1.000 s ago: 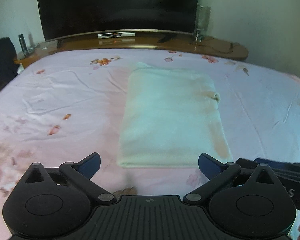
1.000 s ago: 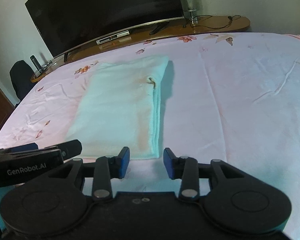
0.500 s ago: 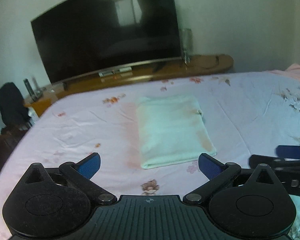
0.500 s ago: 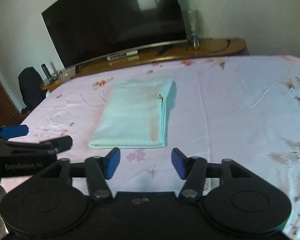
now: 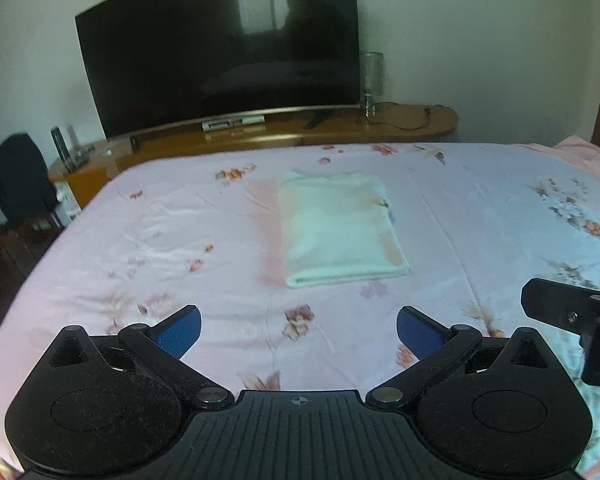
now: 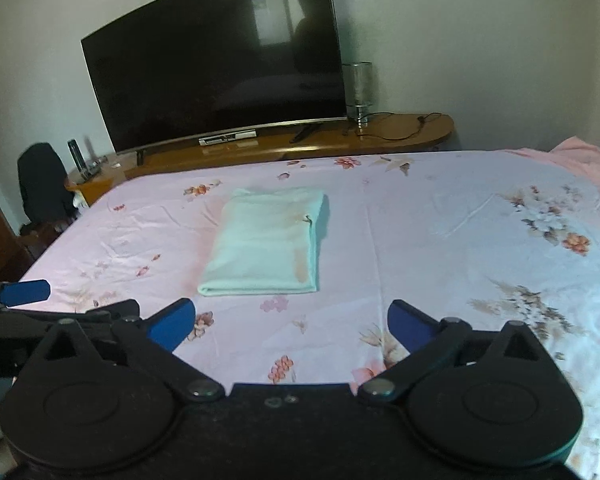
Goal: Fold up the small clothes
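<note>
A pale mint cloth [image 5: 340, 232] [image 6: 266, 246] lies folded into a flat rectangle on the pink flowered bed sheet [image 5: 160, 248] [image 6: 440, 248], its folded edge towards me. My left gripper [image 5: 298, 328] hangs open above the sheet, well short of the cloth, with nothing between its blue pads. My right gripper [image 6: 290, 322] is still opening, its jaws spread wide and empty, also short of the cloth. Each gripper shows at the edge of the other's view.
Beyond the bed's far edge stands a wooden TV bench [image 6: 300, 146] with a large dark television [image 6: 220, 76], a glass lamp [image 6: 358, 92] and cables. A dark chair [image 6: 44, 184] stands at the far left. A pink blanket [image 6: 576, 156] lies at the far right.
Both grippers have drawn back and risen from the folded cloth, which now looks smaller and farther off. The right gripper's jaws have spread from nearly shut to wide.
</note>
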Tool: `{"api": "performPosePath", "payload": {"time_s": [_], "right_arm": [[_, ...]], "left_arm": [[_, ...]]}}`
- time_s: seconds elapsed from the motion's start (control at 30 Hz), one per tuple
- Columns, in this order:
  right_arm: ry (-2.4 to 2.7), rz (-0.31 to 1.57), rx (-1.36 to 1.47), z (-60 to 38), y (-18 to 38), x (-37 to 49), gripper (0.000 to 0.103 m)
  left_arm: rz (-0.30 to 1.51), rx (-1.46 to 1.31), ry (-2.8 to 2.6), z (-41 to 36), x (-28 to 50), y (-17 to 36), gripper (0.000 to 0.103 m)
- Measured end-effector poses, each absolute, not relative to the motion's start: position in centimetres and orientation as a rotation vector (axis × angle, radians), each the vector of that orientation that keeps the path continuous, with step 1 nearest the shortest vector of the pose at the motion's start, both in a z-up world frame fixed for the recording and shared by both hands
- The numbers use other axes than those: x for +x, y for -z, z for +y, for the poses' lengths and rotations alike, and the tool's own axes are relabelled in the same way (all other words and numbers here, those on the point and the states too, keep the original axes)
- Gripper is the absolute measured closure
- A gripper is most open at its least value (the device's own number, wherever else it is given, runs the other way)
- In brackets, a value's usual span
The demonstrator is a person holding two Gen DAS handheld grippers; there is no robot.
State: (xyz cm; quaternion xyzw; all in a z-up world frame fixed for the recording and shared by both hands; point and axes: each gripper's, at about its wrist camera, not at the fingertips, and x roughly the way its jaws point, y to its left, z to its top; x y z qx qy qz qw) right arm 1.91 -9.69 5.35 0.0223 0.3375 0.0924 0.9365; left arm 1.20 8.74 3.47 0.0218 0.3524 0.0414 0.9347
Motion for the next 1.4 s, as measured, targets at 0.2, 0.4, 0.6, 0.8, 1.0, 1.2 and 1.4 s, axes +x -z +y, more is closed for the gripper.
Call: {"api": "performPosePath", "payload": {"time_s": [0.2,0.4,0.6,0.8,1.0,1.2,1.4], "right_arm": [[-0.150,0.661,0.101,-10.3,-6.9,-0.5,0.001],[-0.099,0.631,0.110,-10.9,-7.0,-1.3,0.001],[-0.106,0.641,0.114,-10.9,-6.5,-1.3,0.001],[-0.102,0.642,0.086,-10.8,-6.5,-1.3,0.001],[-0.098,0.661,0.066,-10.8,-6.2,-1.0,0.001],[-0.076,0.678,0.058,-11.1,-5.7,-0.7,0.001],[-0.061,0.688,0.047,-11.1,-5.3,-0.4,0.001]], "left_arm": [[0.717,-0.012,-0.099,9.1,-0.6,-4.4,0.000],[0.710,-0.012,-0.086,8.6,-1.3,-4.8,0.000],[0.722,-0.019,-0.100,8.4,-1.4,-4.7,0.000],[0.735,-0.047,-0.124,9.0,-1.1,-4.6,0.000],[0.734,-0.060,-0.140,9.1,-0.9,-4.4,0.000],[0.733,-0.066,-0.156,9.3,-0.8,-4.4,0.000],[0.729,-0.074,-0.165,9.5,-0.9,-4.5,0.000]]}}
